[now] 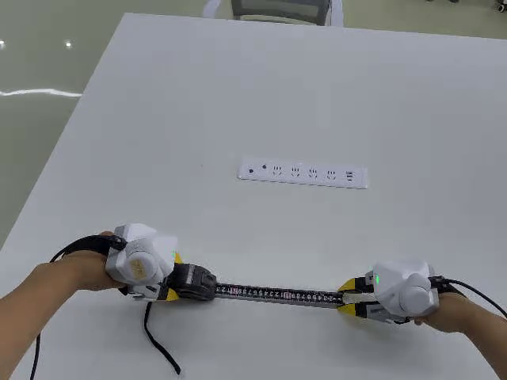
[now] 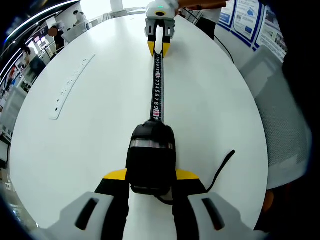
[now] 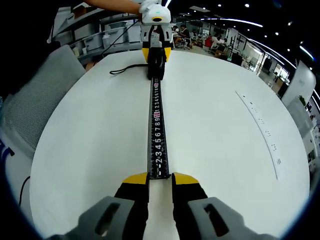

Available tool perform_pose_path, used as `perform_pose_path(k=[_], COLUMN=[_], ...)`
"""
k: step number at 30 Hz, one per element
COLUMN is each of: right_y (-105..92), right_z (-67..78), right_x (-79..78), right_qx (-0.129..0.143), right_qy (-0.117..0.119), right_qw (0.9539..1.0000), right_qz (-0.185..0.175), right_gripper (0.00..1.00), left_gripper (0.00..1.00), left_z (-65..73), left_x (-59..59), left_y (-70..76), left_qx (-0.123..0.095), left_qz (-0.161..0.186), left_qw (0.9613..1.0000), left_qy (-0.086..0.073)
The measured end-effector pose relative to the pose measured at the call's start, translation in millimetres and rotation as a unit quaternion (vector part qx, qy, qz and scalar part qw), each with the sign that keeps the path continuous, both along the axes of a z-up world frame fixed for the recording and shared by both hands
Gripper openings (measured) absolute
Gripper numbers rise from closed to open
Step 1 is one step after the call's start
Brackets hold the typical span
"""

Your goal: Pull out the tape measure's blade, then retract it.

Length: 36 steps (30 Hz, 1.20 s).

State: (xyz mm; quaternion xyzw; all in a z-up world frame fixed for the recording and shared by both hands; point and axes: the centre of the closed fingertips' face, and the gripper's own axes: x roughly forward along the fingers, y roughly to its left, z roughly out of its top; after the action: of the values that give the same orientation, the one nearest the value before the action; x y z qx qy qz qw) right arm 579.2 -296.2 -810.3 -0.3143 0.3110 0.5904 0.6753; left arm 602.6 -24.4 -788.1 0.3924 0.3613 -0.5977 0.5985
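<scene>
A black tape measure case [image 1: 194, 283] [image 2: 151, 156] [image 3: 156, 62] lies on the white table, held between the yellow-tipped fingers of my left gripper [image 1: 171, 283] [image 2: 151, 175]. Its black blade [image 1: 277, 295] [image 2: 157, 85] [image 3: 158, 137] with white numbers stretches across the table to my right gripper [image 1: 347, 299] [image 3: 160, 178], which is shut on the blade's end. In the left gripper view the right gripper [image 2: 160, 45] sits at the far end of the blade. In the right gripper view the left gripper [image 3: 154, 50] holds the case far off.
A white power strip [image 1: 303, 173] [image 2: 70, 85] [image 3: 262, 130] lies flat farther back on the white table [image 1: 253, 103]. A black wrist strap [image 1: 158, 340] [image 2: 220, 167] [image 3: 127, 69] trails from the case. A grey chair [image 1: 281, 9] stands at the far edge.
</scene>
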Motion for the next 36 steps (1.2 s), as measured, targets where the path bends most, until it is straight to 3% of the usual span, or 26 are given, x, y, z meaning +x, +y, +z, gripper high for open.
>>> perform_pose_path(k=[7,9,12,16,19,26,31,36], right_y=[-2.6,-6.5,-9.5,-10.7,-10.2,-14.7,-20.9,-24.4], right_z=[-0.1,-2.2,0.3,4.3,12.3,22.2,29.0,36.4], right_x=[-0.9,-3.7,-9.5,-18.1,-25.2,-33.8,-36.1,-40.2], right_qx=[-0.009,-0.015,-0.016,-0.013,-0.004,0.002,0.014,0.023], right_qy=[-0.002,0.006,0.01,0.016,0.031,0.025,0.024,0.021], right_qw=[0.9999,0.9995,0.9988,0.9979,0.9952,0.9905,0.9829,0.9749], right_qz=[-0.014,-0.029,-0.045,-0.062,-0.093,-0.135,-0.182,-0.221], right_gripper=[0.25,0.26,0.32,0.36,0.41,0.53,0.62,0.72], left_gripper=[0.36,0.36,0.4,0.46,0.48,0.57,0.63,0.72], left_z=[1.1,3.1,4.1,5.1,8.7,19.1,20.9,25.0], left_x=[-3.7,-5.0,-7.2,-9.2,-14.3,-26.9,-35.8,-39.9], left_y=[2.9,7.3,13.7,22.6,26.3,33.5,40.2,43.0], left_qx=[-0.001,-0.001,-0.004,-0.004,-0.016,-0.033,-0.041,-0.06], left_qz=[0.004,0.005,0.022,0.045,0.075,0.12,0.149,0.19], left_qw=[1.0,1.0,0.9997,0.999,0.997,0.9919,0.9877,0.9799], left_qy=[0.003,0.002,0.009,0.006,0.014,0.024,0.024,0.017])
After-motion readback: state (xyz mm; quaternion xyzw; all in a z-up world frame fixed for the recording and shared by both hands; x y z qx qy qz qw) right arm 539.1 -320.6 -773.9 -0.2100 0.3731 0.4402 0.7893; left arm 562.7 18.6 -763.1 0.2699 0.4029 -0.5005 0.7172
